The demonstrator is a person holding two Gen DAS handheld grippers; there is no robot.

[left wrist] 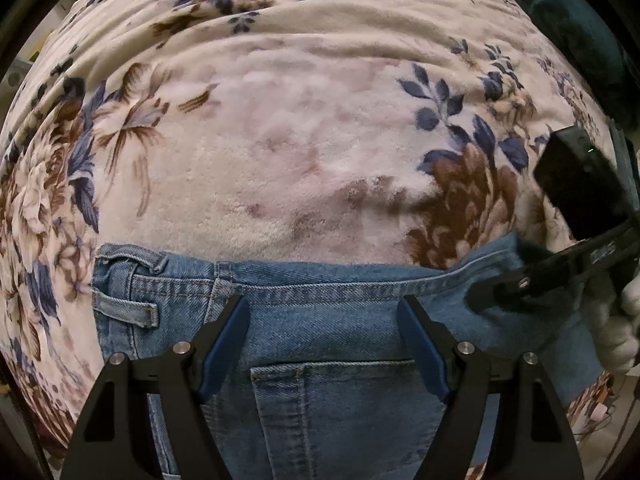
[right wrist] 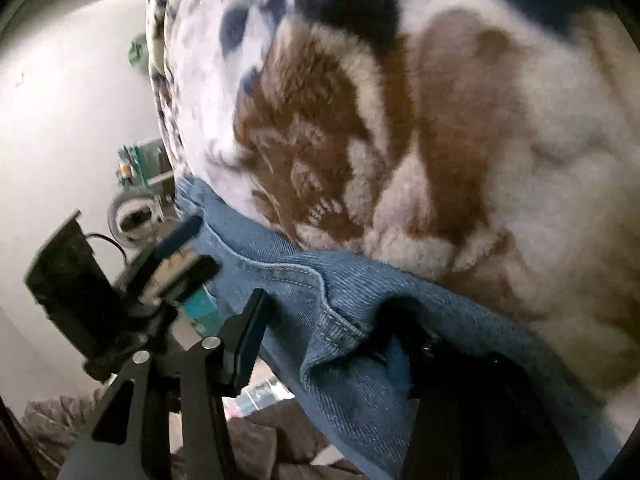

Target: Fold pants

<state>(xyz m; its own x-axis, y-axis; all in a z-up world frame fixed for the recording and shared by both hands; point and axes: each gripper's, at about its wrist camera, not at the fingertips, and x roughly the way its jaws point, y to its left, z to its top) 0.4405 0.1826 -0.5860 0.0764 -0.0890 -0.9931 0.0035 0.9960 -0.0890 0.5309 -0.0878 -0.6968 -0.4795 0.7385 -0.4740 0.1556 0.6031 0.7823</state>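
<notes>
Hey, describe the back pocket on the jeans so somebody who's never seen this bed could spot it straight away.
A fluffy floral blanket covers the bed, and blue jeans lie on it with the waistband toward the flowers. Just below that waistband, between the left gripper's spread blue-padded fingers, sits the back pocket. It is the one stitched patch with a straight top hem, unlike the narrow belt loop beside it.

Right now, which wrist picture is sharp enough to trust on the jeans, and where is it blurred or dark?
Left wrist view: sharp, evenly lit; the jeans waistband stitching reads clearly, though fisheye bends the floral blanket. Right wrist view: motion-blurred, the blanket smeared; a dark shadow hides the right finger under the denim fold, and the wall at left glares pale.
</notes>
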